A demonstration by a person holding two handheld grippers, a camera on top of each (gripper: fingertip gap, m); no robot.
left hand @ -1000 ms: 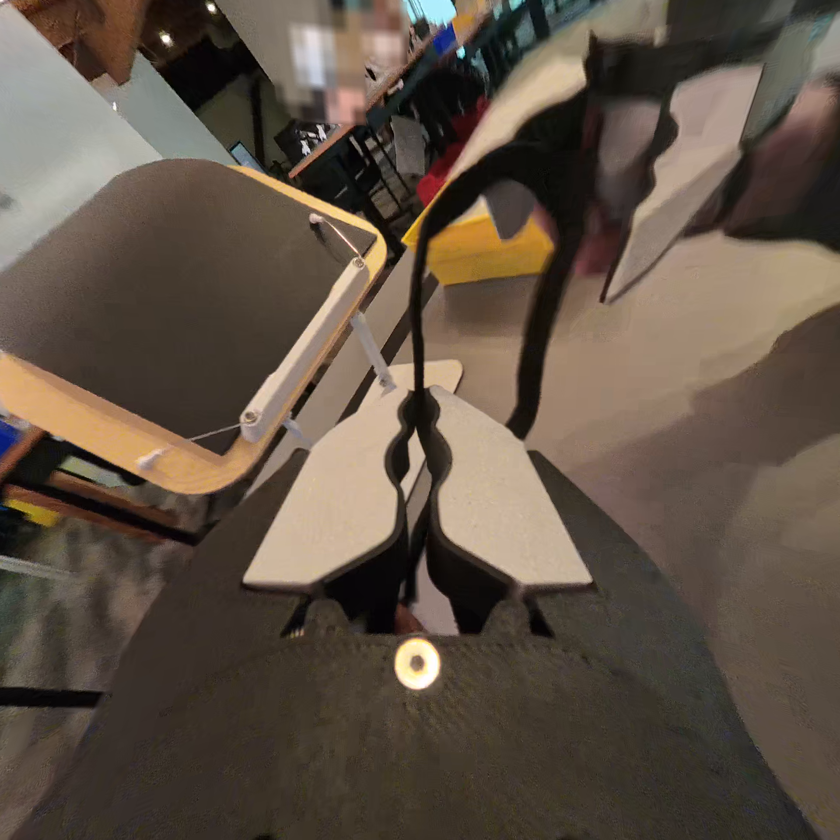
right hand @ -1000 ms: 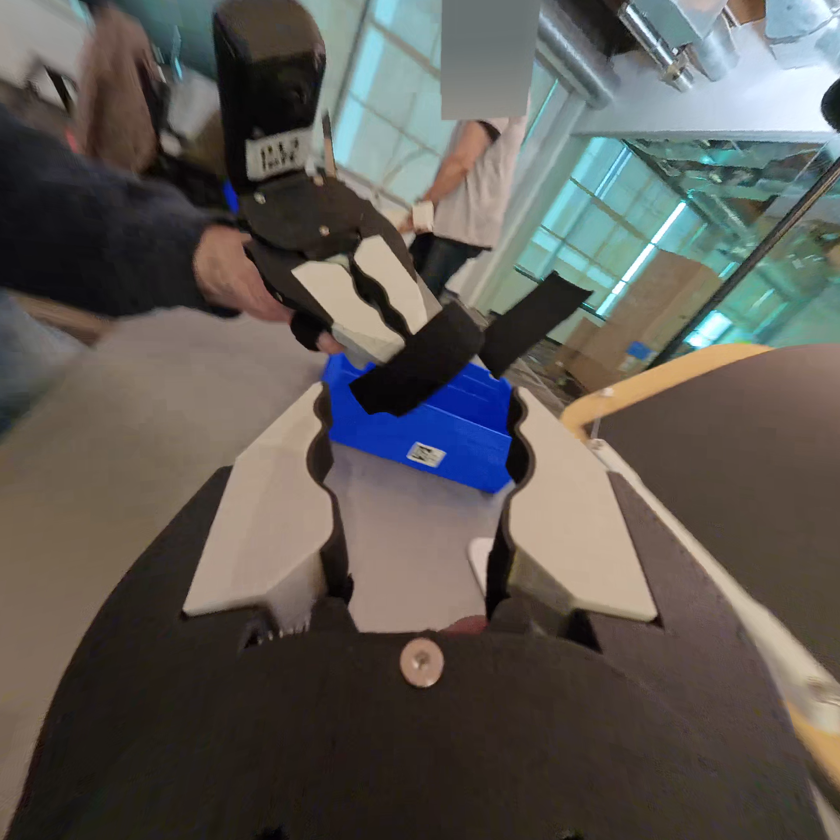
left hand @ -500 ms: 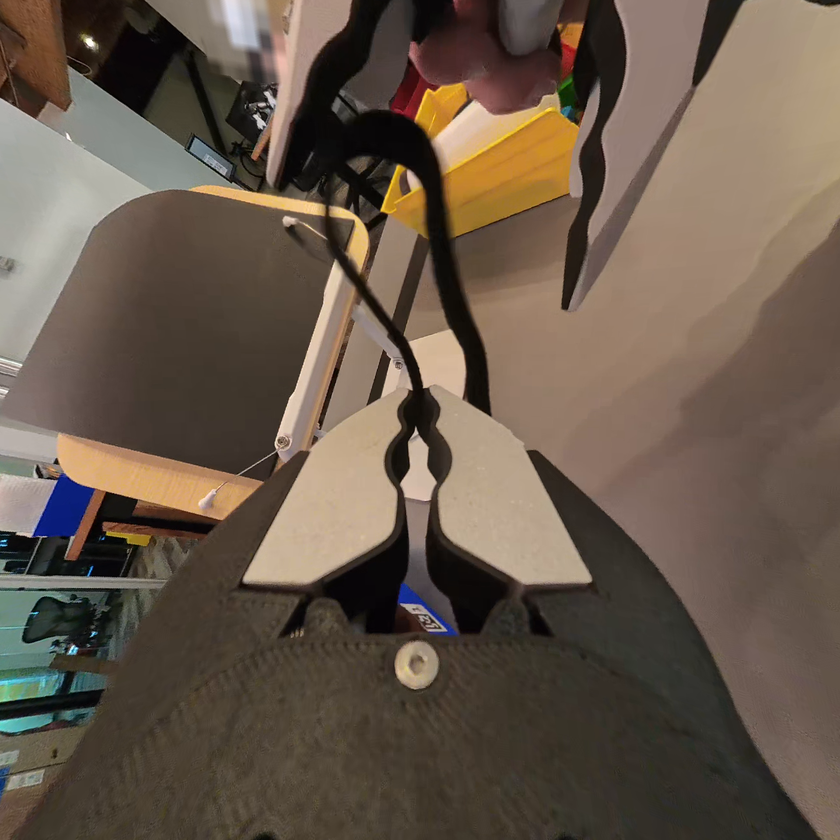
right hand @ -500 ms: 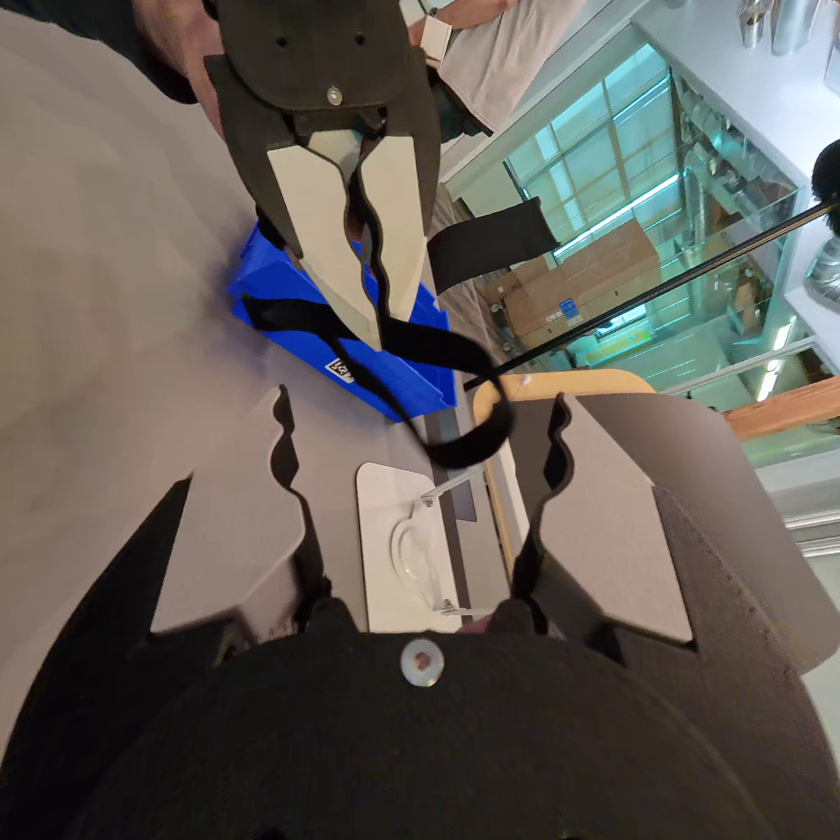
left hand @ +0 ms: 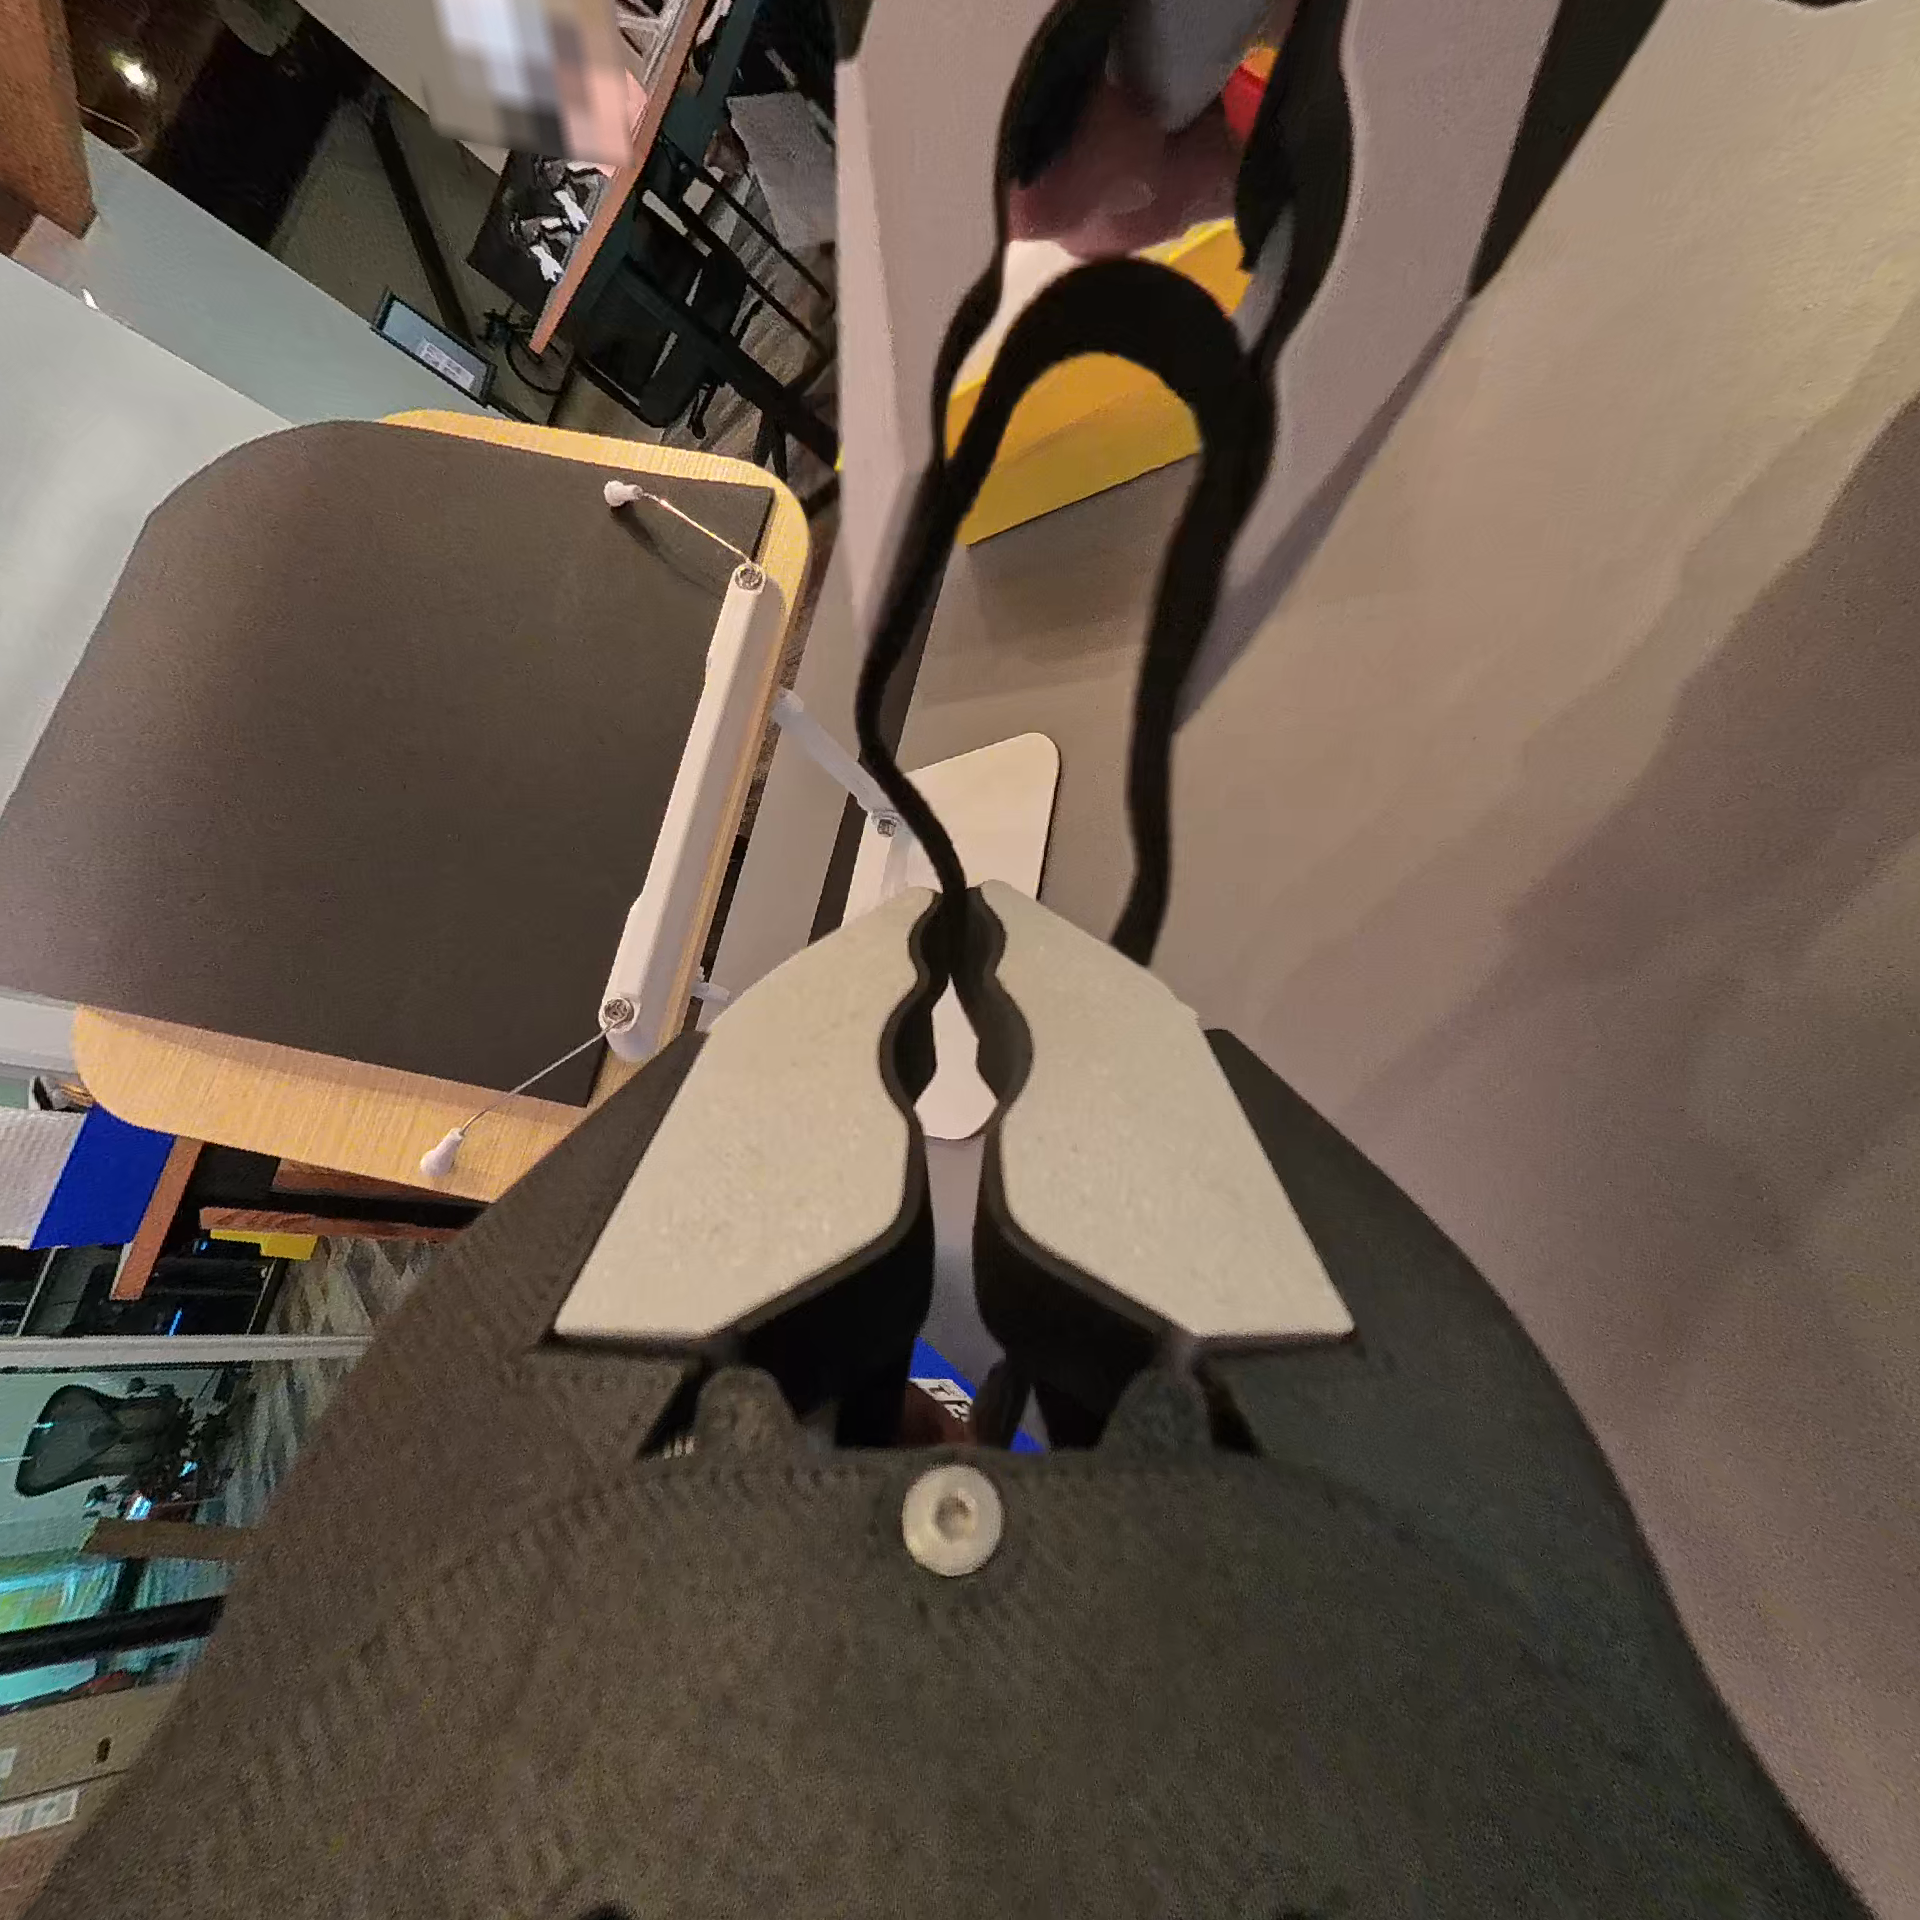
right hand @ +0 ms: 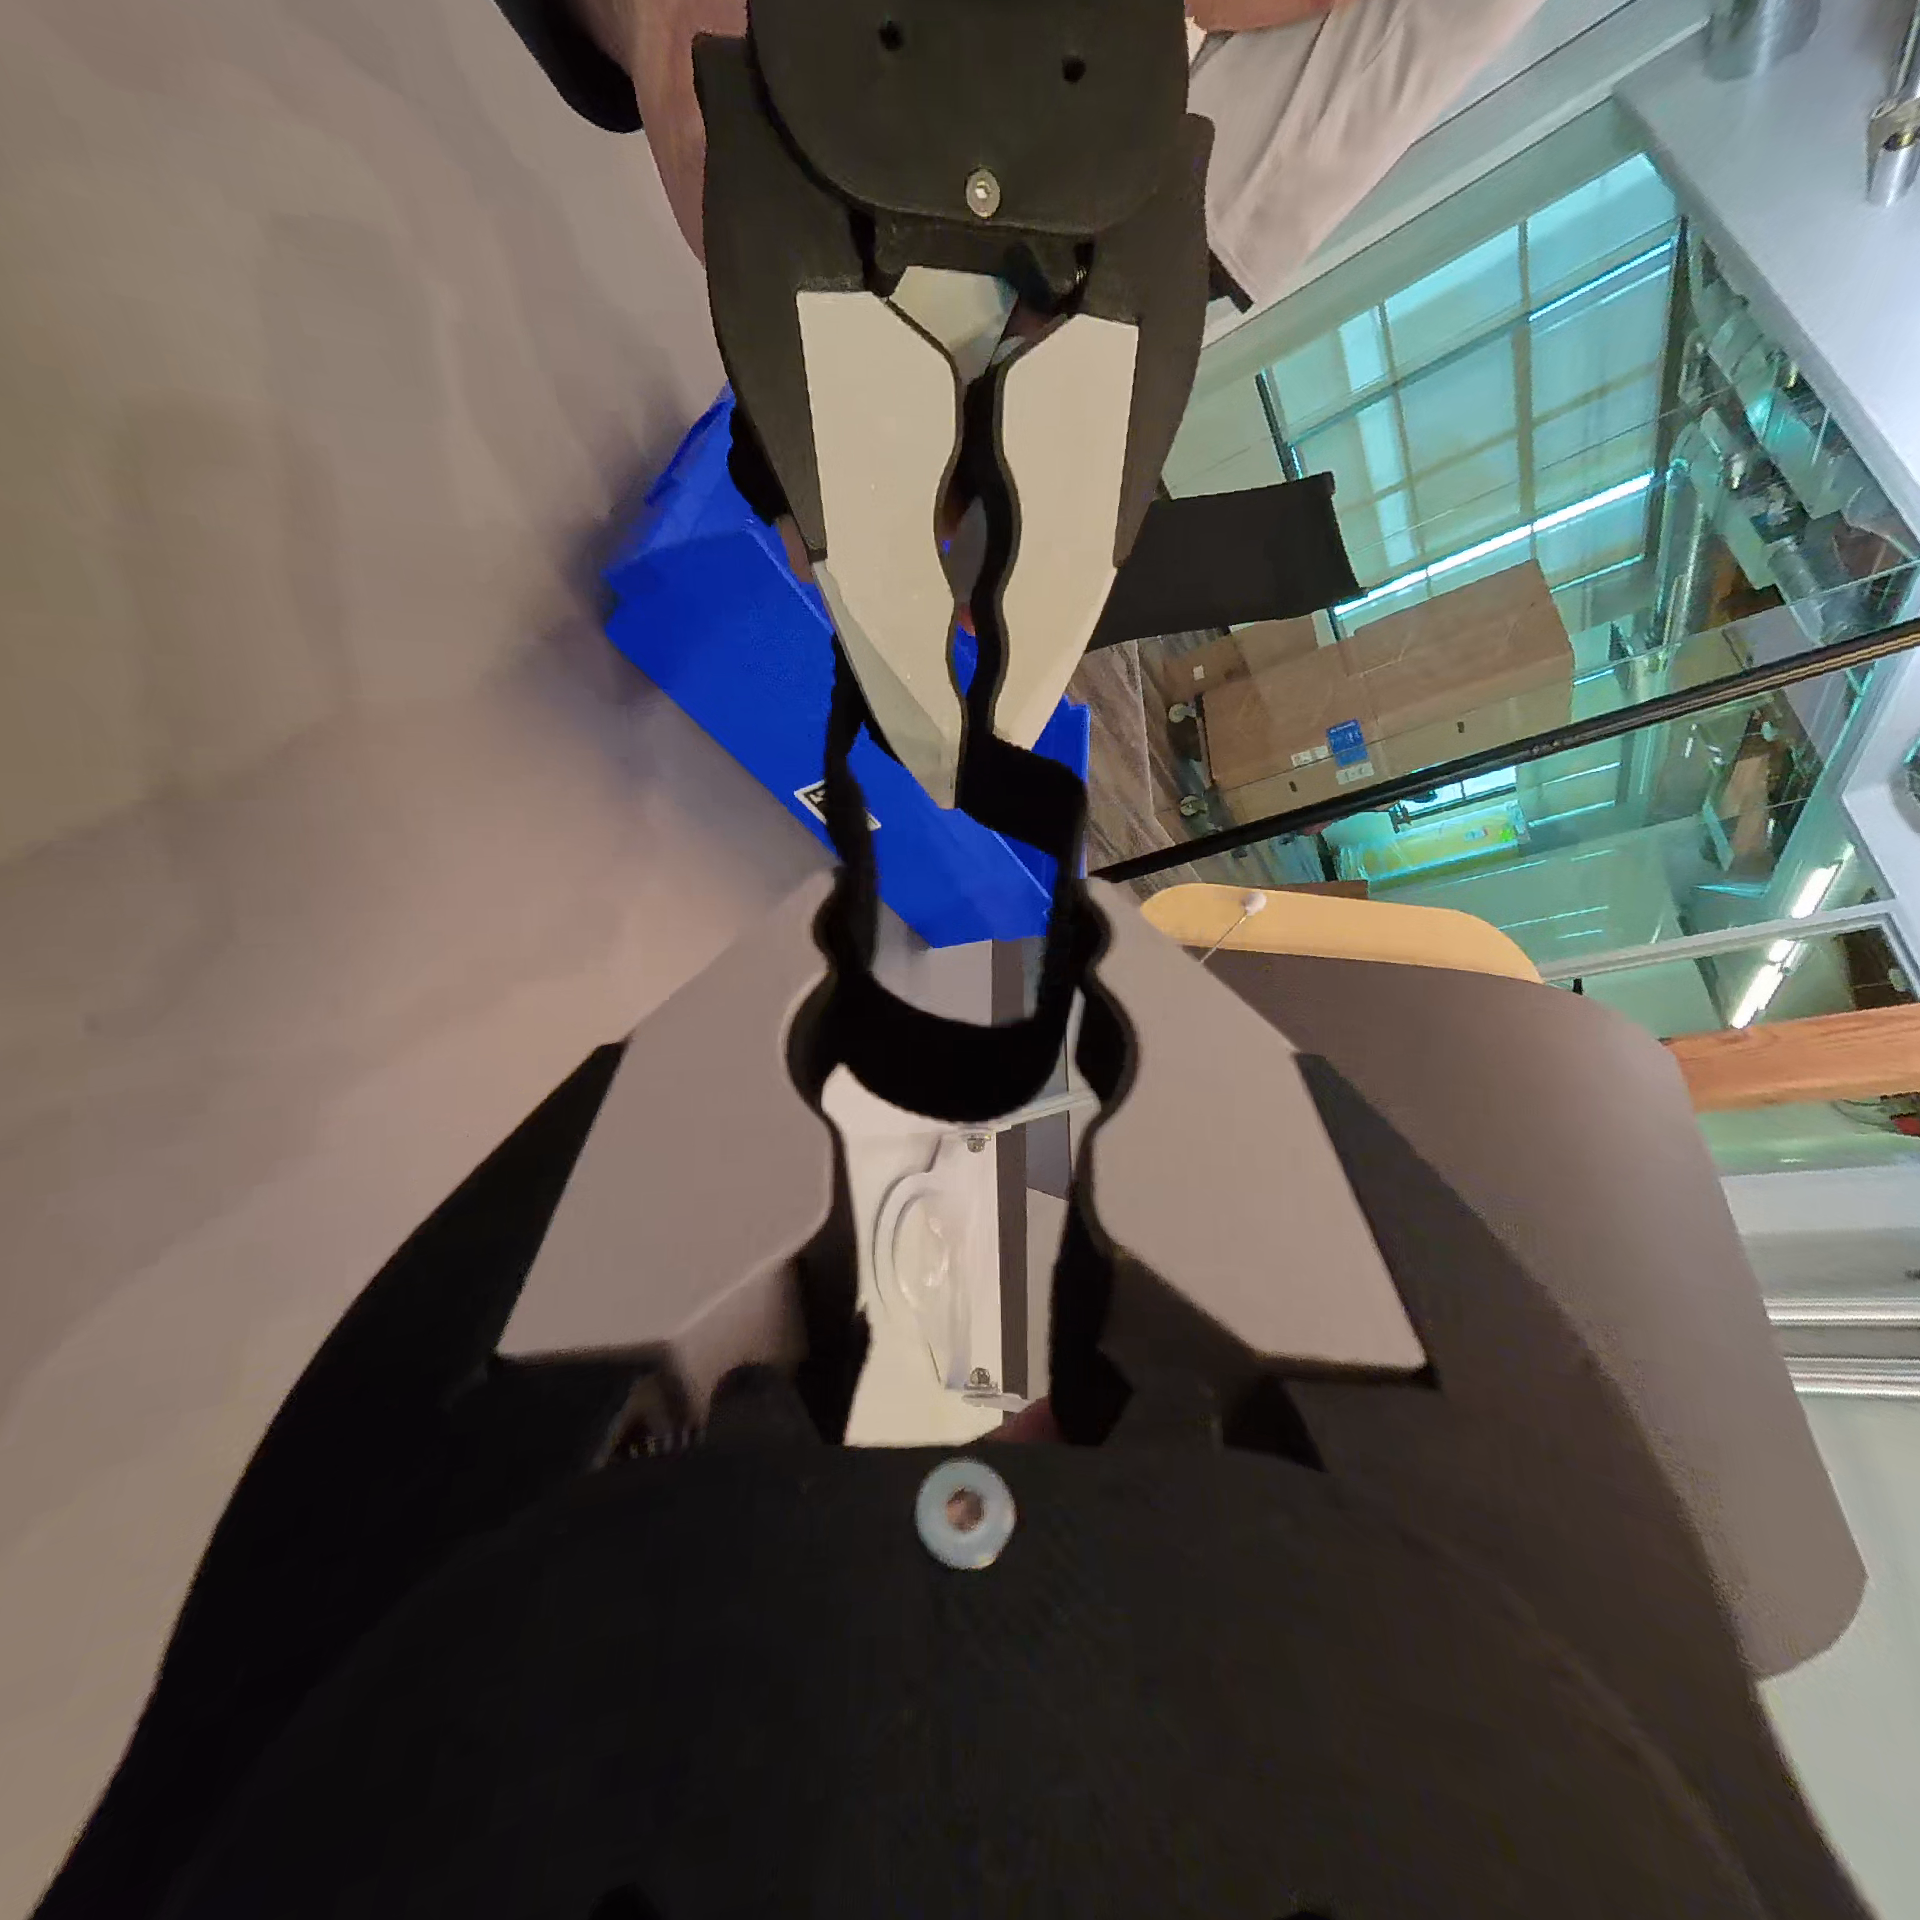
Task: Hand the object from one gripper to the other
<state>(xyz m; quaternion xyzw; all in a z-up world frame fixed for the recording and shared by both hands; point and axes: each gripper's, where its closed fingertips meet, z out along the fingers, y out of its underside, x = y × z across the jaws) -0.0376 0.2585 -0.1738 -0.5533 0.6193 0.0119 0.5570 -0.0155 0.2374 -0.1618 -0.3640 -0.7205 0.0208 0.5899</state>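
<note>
A black strap (left hand: 1117,312) bent into a loop hangs between the two grippers. My left gripper (left hand: 956,904) is shut on one end of it; the other end hangs free beside its right finger. In the right wrist view the left gripper (right hand: 961,769) points at me from above, with the strap's loop (right hand: 935,1060) lying between the fingers of my right gripper (right hand: 966,914). The right jaws stand narrowly apart around the loop, which is still round. The right gripper (left hand: 1039,665) also shows blurred at the top of the left wrist view.
A grey table (right hand: 260,727) lies below. A blue bin (right hand: 748,644) stands on it behind the left gripper, and a yellow bin (left hand: 1081,436) at the other end. A dark, wood-edged chair (left hand: 364,727) and a white plate (left hand: 997,800) are beside the table. A person (right hand: 1351,104) stands behind. Both grippers' tips are close together, under 4 cm apart.
The right gripper has come up to the left one and its jaws have narrowed around the strap's loop. The left gripper keeps its hold on the strap.
</note>
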